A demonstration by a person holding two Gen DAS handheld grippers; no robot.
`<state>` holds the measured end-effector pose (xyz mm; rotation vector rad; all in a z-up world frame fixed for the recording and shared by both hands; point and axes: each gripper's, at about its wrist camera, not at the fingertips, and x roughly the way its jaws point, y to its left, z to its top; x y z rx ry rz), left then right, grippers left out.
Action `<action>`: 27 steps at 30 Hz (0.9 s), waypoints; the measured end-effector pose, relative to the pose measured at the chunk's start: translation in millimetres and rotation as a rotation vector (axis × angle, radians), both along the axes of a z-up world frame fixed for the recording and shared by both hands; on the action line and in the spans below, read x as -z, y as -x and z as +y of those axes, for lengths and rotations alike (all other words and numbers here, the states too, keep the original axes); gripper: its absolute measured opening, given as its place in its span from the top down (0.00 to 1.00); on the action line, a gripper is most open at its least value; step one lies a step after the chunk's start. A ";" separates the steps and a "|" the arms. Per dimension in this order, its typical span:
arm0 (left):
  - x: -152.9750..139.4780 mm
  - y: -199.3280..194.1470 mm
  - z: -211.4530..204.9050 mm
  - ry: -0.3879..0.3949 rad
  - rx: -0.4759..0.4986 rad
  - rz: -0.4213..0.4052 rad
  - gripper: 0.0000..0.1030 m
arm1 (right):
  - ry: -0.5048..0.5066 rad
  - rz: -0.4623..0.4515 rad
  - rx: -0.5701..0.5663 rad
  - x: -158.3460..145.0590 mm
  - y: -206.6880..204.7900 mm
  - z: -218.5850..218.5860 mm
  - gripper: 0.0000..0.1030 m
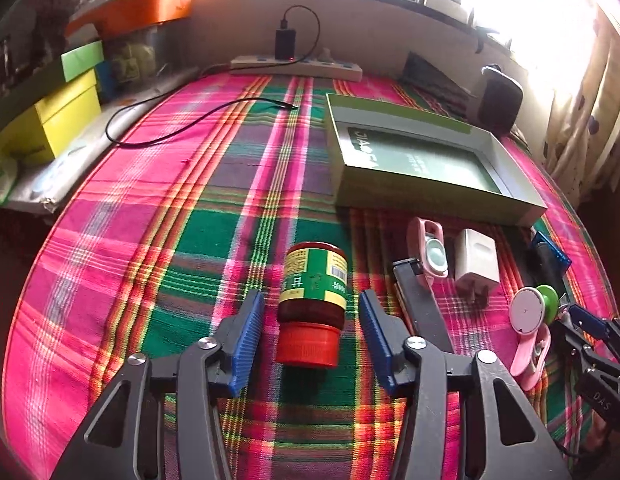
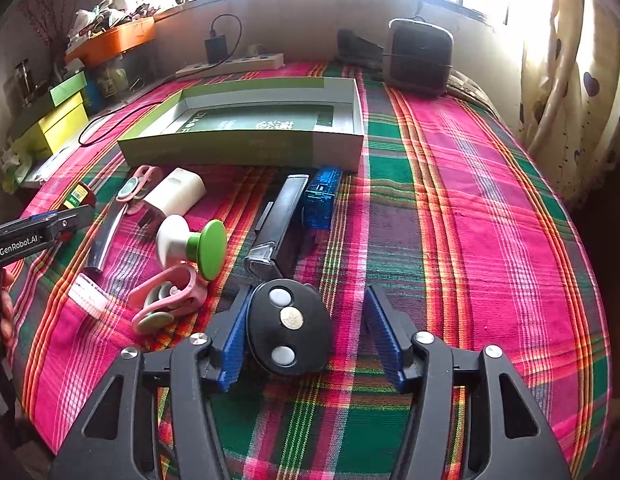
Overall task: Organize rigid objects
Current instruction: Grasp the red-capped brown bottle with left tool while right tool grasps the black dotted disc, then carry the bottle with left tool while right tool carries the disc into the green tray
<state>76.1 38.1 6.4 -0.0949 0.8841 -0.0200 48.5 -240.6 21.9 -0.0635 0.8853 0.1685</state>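
The left gripper stands with its jaws apart around a brown jar lying on its side on the plaid cloth, red cap toward the camera; a gap shows on each side between the blue pads and the jar. Farther back sits an open green box. Right of the jar lie a pink clip, a white charger, a black stapler and a white and green knob. The right gripper enters at the right edge

One jar, one box, perhaps two pink clips.
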 end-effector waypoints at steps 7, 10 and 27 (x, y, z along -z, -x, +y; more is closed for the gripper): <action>-0.2 1.4 1.9 -0.004 -0.012 -0.004 0.70 | -0.001 -0.008 -0.014 -1.1 2.3 1.5 0.62; -0.3 1.8 2.0 0.003 -0.010 -0.004 0.70 | -0.005 -0.009 -0.014 -1.4 2.6 0.8 0.63; -12.4 4.8 -3.4 0.008 0.019 -0.012 0.70 | 0.002 -0.030 -0.013 -7.8 3.7 -1.7 0.75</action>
